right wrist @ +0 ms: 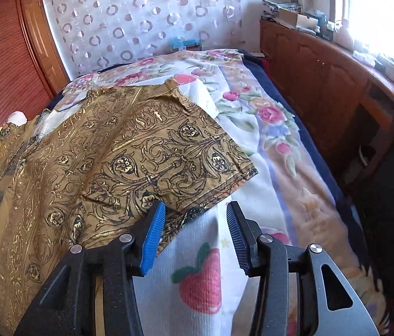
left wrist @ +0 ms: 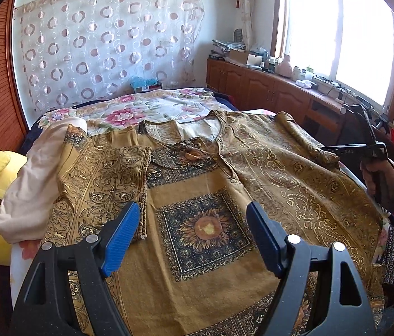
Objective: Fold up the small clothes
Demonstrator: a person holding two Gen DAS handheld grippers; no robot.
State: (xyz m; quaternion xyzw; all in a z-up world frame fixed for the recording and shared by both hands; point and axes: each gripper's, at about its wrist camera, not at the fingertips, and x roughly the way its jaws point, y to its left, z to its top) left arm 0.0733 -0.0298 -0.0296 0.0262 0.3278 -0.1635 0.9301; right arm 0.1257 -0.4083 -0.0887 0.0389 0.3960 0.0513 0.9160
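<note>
Shirt lies spread face-up across the bed, one sleeve already folded in. Both tools spread, pinching nothing: left tool over the sunflower panel, right tool beside the other sleeve. Pinch the hem edge only, clear of the strawberry sheet, then fold inward.

right claw agape | gold shirt sleeve just beyond, unheld

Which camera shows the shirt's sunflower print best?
The left wrist view: the sunflower print sits in the middle of the spread shirt, fully visible between the open jaws. The right wrist view shows only a scroll-patterned sleeve of the shirt lying on the bed sheet, with no sunflower in sight.
</note>
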